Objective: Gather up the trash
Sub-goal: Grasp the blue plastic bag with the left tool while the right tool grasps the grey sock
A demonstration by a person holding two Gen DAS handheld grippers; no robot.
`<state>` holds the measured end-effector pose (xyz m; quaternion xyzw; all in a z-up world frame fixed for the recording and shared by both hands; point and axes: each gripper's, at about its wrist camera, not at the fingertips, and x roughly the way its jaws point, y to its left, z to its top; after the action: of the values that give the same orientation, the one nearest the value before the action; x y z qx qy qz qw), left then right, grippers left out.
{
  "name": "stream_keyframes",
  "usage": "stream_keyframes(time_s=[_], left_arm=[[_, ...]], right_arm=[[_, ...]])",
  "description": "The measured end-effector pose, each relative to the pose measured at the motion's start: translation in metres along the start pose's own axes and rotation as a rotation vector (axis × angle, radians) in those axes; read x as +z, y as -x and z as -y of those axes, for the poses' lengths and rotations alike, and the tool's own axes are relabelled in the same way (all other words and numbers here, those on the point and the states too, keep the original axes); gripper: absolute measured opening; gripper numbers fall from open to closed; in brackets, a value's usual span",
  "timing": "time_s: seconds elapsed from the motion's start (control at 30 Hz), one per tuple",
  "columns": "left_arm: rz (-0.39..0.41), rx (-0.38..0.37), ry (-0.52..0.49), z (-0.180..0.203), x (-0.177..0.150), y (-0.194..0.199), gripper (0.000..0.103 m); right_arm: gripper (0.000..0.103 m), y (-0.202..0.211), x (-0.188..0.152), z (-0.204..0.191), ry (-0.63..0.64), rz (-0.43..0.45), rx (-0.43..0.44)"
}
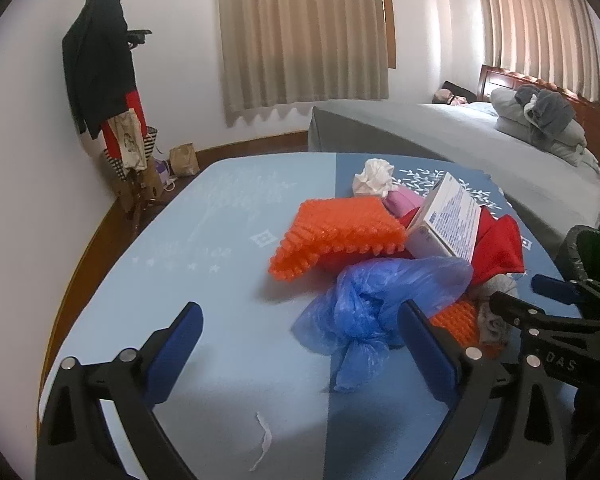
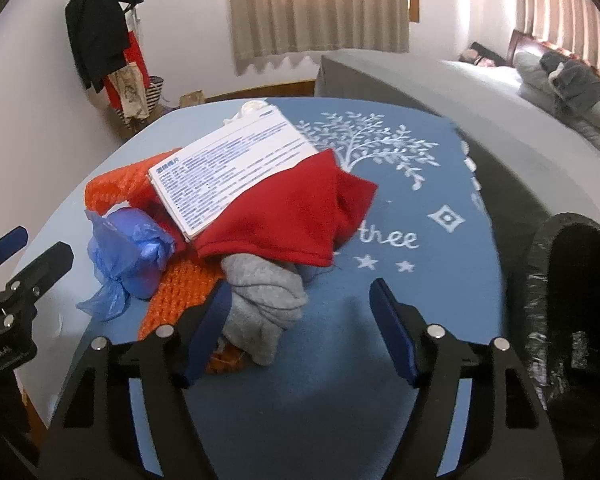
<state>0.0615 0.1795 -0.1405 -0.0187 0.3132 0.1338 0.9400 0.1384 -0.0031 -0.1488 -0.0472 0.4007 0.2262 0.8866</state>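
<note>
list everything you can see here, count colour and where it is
orange bubble-wrap sheets: two, orange, left and front of the pile
knotted blue plastic bag: one, blue, front of pile
white printed cardboard box: one, white, tilted atop pile
red fleece cloth: one, red, under box
grey fabric bundle: one, grey, front of red cloth
crumpled white tissue: one, white, behind pile
pink item: one, pink, beside tissue
blue patterned tablecloth: one, two blues, covers table
black-lined bin: one, black, right of table
bed: one, grey, behind
coat stand: one, dark clothes, left wall
left gripper: open
right gripper: open, around grey bundle
</note>
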Motion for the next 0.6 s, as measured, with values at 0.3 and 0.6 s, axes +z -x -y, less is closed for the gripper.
stream_keyframes(time_s=[0.3,0.6], left_arm=[[0.0,-0.039,-0.012,0.013,0.002,-0.004,0.091],[0.013,-0.059,-0.041,0.034,0.011,-0.017,0.09]], right_arm=[[0.033,0.011,0.0,0.005,0.001,-0.023,0.099],[0.033,0.031,-0.01,0.025,-0.001,-0.016,0.047]])
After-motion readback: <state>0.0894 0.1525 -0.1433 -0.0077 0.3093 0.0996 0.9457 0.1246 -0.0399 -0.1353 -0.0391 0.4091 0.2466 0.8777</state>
